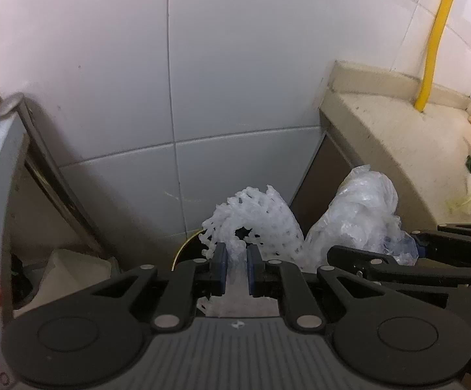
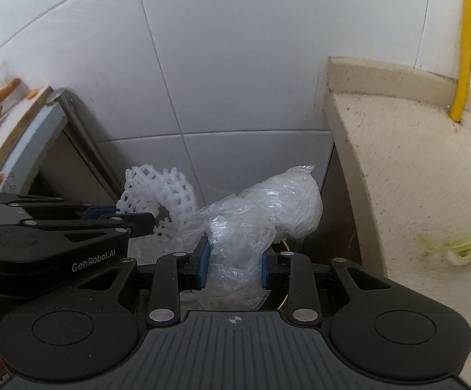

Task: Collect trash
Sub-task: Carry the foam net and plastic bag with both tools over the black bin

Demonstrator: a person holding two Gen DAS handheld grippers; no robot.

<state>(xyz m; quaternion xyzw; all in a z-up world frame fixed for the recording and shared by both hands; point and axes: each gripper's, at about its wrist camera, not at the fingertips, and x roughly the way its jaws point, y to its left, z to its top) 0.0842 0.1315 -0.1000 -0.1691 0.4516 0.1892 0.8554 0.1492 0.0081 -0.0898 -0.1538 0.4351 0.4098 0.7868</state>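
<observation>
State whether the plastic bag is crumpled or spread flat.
Crumpled: the plastic bag is bunched, pinched between the right gripper's fingers.

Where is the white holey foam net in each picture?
Left wrist view: the foam net sits in the lower middle, pinched in the left gripper.
Right wrist view: the same net is left of middle, held from the left side, beside the crumpled plastic bag.
Shared landmark: the yellow pipe at the upper right of both views.

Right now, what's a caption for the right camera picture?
Right tongs squeeze a crumpled plastic bag beside white foam netting.
</observation>
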